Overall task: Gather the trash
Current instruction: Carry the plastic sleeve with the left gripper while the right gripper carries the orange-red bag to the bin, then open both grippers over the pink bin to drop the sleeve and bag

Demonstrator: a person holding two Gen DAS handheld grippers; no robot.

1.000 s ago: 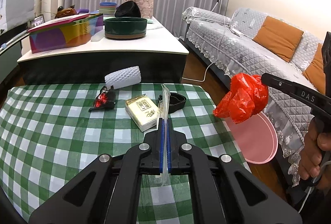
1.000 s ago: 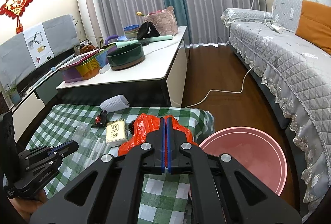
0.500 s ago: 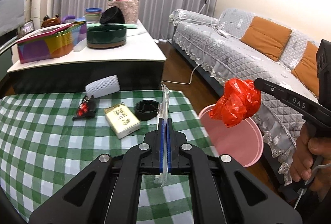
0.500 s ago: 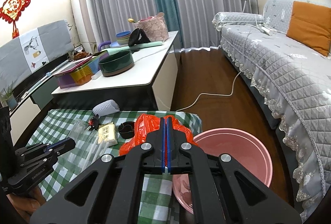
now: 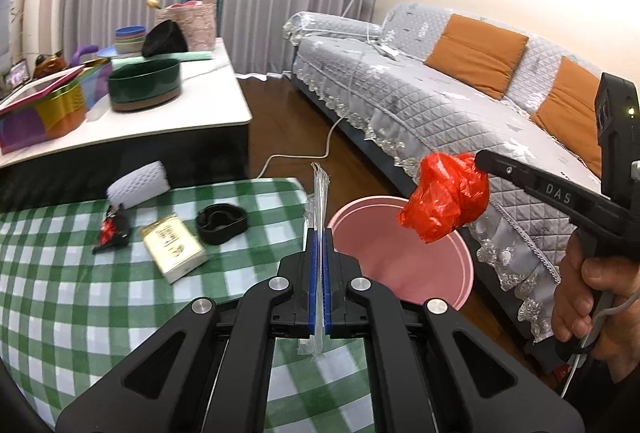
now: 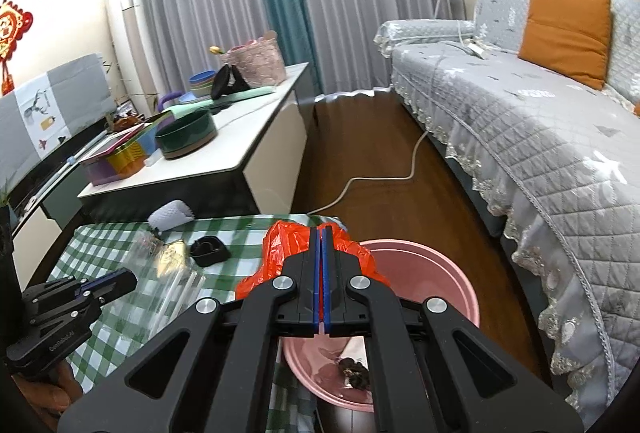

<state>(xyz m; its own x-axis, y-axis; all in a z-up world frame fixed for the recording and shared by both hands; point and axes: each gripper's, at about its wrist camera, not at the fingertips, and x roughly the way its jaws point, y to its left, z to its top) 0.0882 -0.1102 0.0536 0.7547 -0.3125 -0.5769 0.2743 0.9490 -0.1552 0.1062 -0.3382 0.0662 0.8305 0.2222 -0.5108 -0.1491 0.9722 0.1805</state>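
The right gripper (image 6: 321, 233) is clamped on a crumpled red plastic bag (image 5: 446, 201), and the left-wrist view shows that bag hanging above the round pink plastic basin (image 5: 404, 261) that stands on the wooden floor just beside the table's edge. From its own camera, the basin's open mouth lies at about one o'clock and below the closed jaws, with some dark scraps already lying in its bottom, so a release here should drop the bag inside; this hand looks the better placed to let go first. The left gripper (image 5: 319, 233) is closed on a thin clear plastic wrapper (image 5: 319, 193), whose long axis runs straight out along the fingers toward twelve o'clock, its far tip above the green-and-white checked tablecloth (image 5: 60, 293). For that gripper the basin sits at about one o'clock, just past the table edge, so the wrapper likely needs carrying a little further that way before release. Left on the cloth at about ten o'clock are a cream carton (image 5: 173, 247), a black band (image 5: 221, 224) and a red-and-black wrapper (image 5: 112, 229).
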